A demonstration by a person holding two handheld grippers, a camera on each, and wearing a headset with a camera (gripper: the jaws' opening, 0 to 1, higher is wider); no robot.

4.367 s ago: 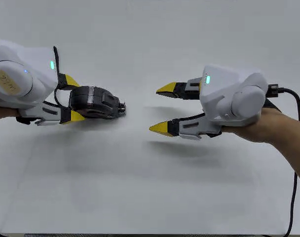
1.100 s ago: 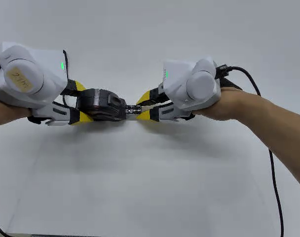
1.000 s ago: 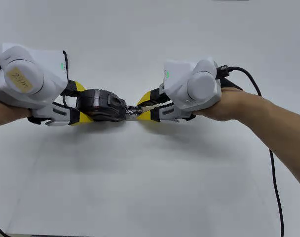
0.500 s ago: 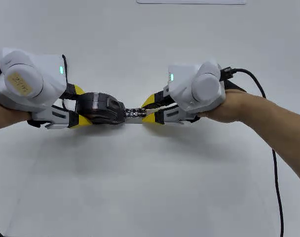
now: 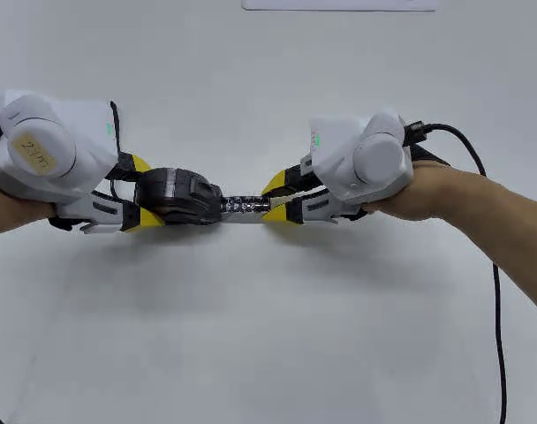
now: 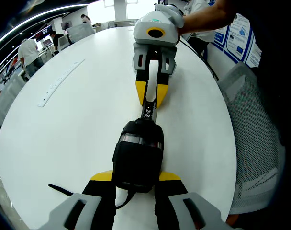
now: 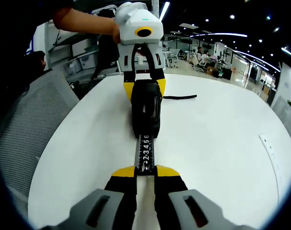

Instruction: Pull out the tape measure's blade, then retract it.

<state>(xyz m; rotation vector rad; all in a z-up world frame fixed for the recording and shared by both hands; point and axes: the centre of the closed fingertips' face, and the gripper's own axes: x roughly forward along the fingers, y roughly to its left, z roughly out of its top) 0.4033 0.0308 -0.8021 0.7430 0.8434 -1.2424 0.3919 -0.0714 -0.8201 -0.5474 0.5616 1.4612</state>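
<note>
A black tape measure [image 5: 176,196] [image 6: 138,154] [image 7: 145,108] lies just above the white table, its case clamped between the yellow-tipped jaws of my left gripper [image 5: 143,191] [image 6: 136,178]. A short length of numbered blade [image 5: 244,205] [image 6: 149,111] [image 7: 144,153] sticks out of the case toward the right. My right gripper [image 5: 277,197] [image 7: 145,171] is shut on the blade's free end, facing the left gripper. The two grippers stand a short gap apart along one line.
The white table [image 5: 268,336] spreads out on all sides. A black cable [image 5: 496,291] trails from the right gripper down the right side. A flat white ruler-like strip [image 6: 59,82] [image 7: 272,163] lies farther off. A mesh chair [image 6: 260,143] stands by the table edge.
The right gripper has moved right with the blade's end in it, drawing out more numbered blade. Some 4 s ago it was open and apart from the tape measure.
</note>
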